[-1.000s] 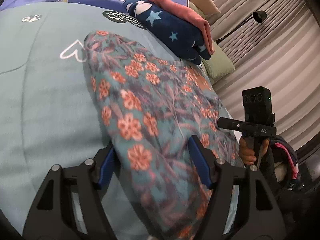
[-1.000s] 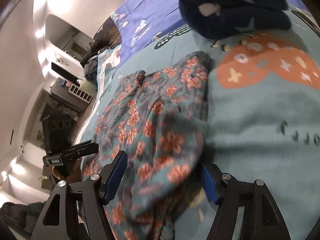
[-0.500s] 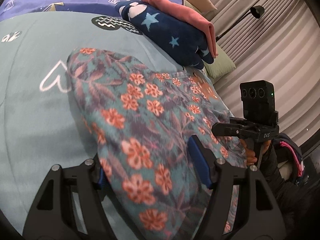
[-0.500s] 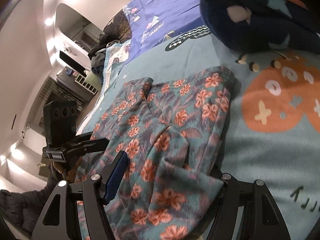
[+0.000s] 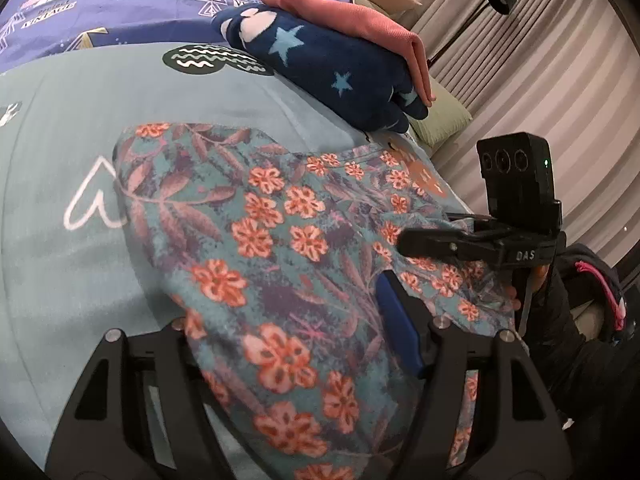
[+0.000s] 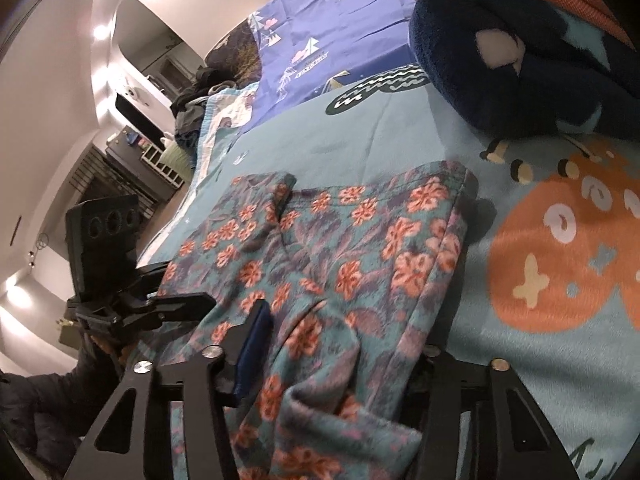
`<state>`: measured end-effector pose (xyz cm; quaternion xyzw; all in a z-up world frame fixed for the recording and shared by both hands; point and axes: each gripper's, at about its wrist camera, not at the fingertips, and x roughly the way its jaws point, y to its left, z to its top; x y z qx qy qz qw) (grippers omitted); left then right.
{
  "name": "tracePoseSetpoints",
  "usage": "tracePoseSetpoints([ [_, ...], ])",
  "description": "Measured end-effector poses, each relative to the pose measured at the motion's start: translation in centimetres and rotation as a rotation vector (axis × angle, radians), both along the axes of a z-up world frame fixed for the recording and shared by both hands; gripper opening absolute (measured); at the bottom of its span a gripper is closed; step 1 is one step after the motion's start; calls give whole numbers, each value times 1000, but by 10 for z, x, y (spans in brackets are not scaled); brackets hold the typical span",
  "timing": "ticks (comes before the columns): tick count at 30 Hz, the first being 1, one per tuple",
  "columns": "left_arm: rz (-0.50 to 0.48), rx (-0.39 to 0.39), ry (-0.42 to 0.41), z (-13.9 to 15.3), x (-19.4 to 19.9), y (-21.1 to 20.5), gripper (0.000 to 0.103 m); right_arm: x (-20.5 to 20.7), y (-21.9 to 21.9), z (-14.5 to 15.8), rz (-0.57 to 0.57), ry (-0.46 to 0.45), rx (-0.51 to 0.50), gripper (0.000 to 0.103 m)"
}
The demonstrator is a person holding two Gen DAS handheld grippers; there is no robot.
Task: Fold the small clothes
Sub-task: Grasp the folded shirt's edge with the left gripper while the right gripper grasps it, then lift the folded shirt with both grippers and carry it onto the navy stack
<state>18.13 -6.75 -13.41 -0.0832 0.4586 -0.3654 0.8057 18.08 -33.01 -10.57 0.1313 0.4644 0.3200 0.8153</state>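
While the jaws of the left gripper (image 5: pixel 296 344) stand apart with the floral garment (image 5: pixel 280 232) bunched between them, the right gripper (image 6: pixel 340 344) likewise has its jaws apart around a fold of the same cloth. The garment lies spread on the teal blanket (image 6: pixel 360 136) of the bed. At the far side rests a navy star-print garment (image 5: pixel 332 68) under a pink one (image 5: pixel 352 16).

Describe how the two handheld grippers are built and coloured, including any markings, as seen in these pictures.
Both grippers, left gripper and right gripper, are matte black with triangular cut-outs, silver screw heads and blue pads lining the fingers. On top of each sits a black box with three round lenses; the right one's shows a green light, and its body bears white "DAS" lettering. Dark sleeves show behind the hands.
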Motion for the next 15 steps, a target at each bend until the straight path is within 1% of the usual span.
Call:
tracePoseSetpoints([
  [2, 3, 29, -18, 0, 0, -2, 64, 0, 2, 0, 2, -8, -12, 34],
  [3, 4, 43, -28, 0, 0, -3, 58, -1, 3, 0, 4, -14, -20, 32],
  [4, 2, 60, -40, 1, -1, -3, 49, -2, 3, 1, 4, -20, -28, 27],
  [5, -4, 74, -51, 1, -2, -4, 44, -5, 5, 3, 3, -36, -46, 23],
  [6, -8, 84, -63, 2, -3, -5, 36, -7, 7, 5, 2, -48, -56, 22],
  [7, -9, 93, -79, 3, -5, -6, 32, -10, 9, 8, -2, -65, -70, 19],
  [10, -6, 144, -156, 12, -15, -12, 27, -21, 15, 20, -22, -129, -125, 16],
  [12, -4, 184, -214, 20, -23, -16, 25, -29, 17, 29, -43, -169, -150, 15],
  [15, 8, 194, -259, 33, -32, -18, 25, -45, 16, 47, -78, -228, -168, 14],
])
